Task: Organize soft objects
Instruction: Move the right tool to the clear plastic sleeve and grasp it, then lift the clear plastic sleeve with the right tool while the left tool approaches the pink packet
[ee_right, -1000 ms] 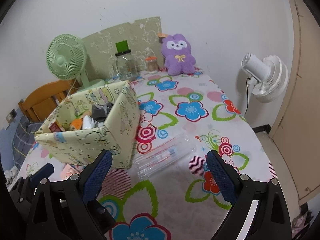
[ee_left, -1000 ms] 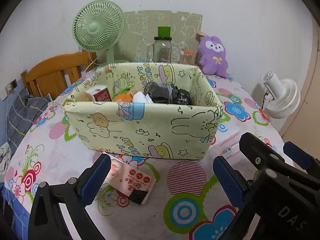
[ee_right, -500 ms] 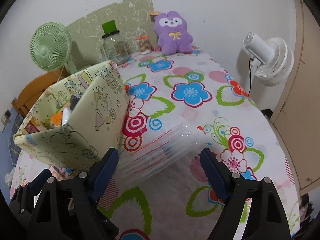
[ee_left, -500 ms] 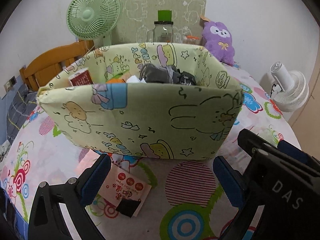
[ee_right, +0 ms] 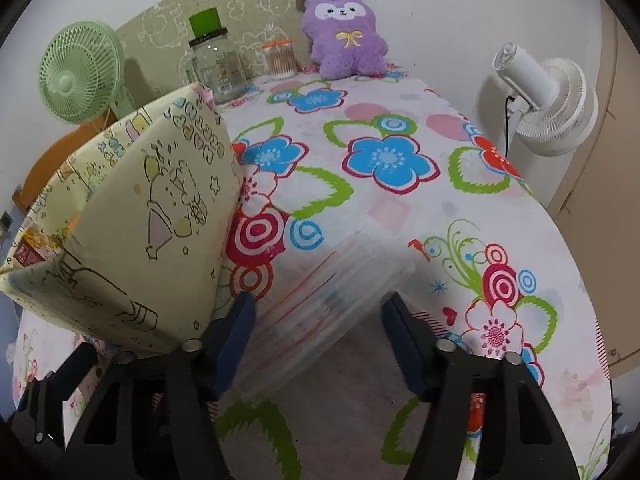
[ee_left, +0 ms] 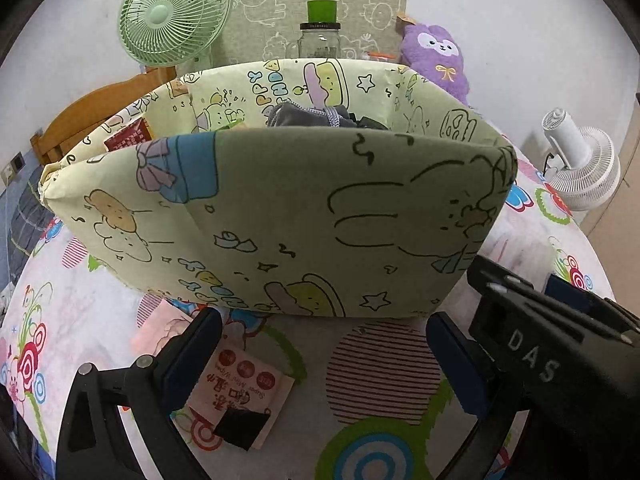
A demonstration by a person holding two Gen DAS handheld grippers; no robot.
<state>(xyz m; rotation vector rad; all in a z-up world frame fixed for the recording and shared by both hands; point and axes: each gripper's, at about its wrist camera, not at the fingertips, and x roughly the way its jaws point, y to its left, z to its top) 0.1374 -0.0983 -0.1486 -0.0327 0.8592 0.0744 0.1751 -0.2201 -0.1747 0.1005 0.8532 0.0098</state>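
Right tool: the right tool pointed down at the table; its jaws were closing around a stack of clear plastic pouches, which lay between the blue pads; the pads did not yet seem to press it, so nothing was grasped.
Left tool: the left tool hung released, jaws wide, over a small wipes packet lying flat on the floral cloth just in front of the fabric bin.
Task's thing: the pouch stack lay just beside the bin's right-hand wall, near the table's front; the bin already held grey cloth and a red packet.
Doing the step well: in my judgement the pads should bite the near end of the slippery stack squarely, low to the cloth, so that no layer slides free.
Edges: the bin wall stood close to the left pad; the soft wall might be nudged.
Open room: bare floral table stretched to the right and behind; a white fan stood beyond the table's edge; a purple plush and a jar sat well apart at the back.
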